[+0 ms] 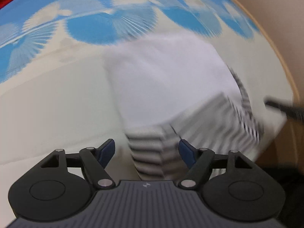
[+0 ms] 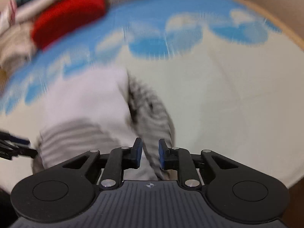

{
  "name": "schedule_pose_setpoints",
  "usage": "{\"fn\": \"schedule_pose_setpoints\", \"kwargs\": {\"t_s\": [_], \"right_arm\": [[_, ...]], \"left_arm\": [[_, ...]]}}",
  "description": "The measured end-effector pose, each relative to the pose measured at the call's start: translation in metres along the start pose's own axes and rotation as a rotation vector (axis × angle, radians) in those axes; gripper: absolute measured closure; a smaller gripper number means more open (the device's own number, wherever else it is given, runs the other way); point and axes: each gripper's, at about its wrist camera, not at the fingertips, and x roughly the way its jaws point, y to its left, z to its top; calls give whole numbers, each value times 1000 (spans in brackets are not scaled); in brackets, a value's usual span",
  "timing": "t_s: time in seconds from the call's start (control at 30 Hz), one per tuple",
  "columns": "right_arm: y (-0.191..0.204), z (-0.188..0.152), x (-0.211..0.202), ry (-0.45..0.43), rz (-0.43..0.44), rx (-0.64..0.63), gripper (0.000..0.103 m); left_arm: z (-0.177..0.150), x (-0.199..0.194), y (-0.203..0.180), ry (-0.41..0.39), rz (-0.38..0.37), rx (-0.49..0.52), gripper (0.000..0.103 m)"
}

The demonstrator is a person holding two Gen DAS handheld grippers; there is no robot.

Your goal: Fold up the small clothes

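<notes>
A small white garment (image 1: 161,79) with grey-striped edges lies folded on a cream and blue patterned cloth (image 1: 57,104). My left gripper (image 1: 147,152) hangs over its near striped corner, jaws wide open, and neither pad touches the fabric. In the right wrist view the same garment (image 2: 81,104) sits left of centre. My right gripper (image 2: 150,153) straddles a striped fold (image 2: 152,117) at the garment's right edge. Its jaws stand a little apart, with the fabric loose between the pads. Both views are blurred.
A red cloth item (image 2: 70,17) and a pile of other clothes (image 2: 28,0) lie at the far left. The wooden table rim (image 1: 285,66) curves along the right. Each gripper shows in the other's view: the right gripper (image 1: 285,108), the left gripper (image 2: 15,148).
</notes>
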Motion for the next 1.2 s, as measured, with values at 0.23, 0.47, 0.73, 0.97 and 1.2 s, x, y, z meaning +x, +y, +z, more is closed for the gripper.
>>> {"fn": "schedule_pose_setpoints", "kwargs": {"t_s": [0.23, 0.47, 0.73, 0.97, 1.2], "right_arm": [[17, 10, 35, 23, 48, 102, 53], [31, 24, 83, 73, 12, 162, 53], [34, 29, 95, 42, -39, 192, 101], [39, 31, 94, -18, -132, 261, 101], [91, 38, 86, -161, 30, 205, 101]], "left_arm": [[15, 25, 52, -42, -175, -383, 18], [23, 61, 64, -46, -309, -495, 15], [31, 96, 71, -57, -378, -527, 15], [44, 54, 61, -182, -354, -354, 60], [43, -11, 108, -354, -193, -345, 51]]}}
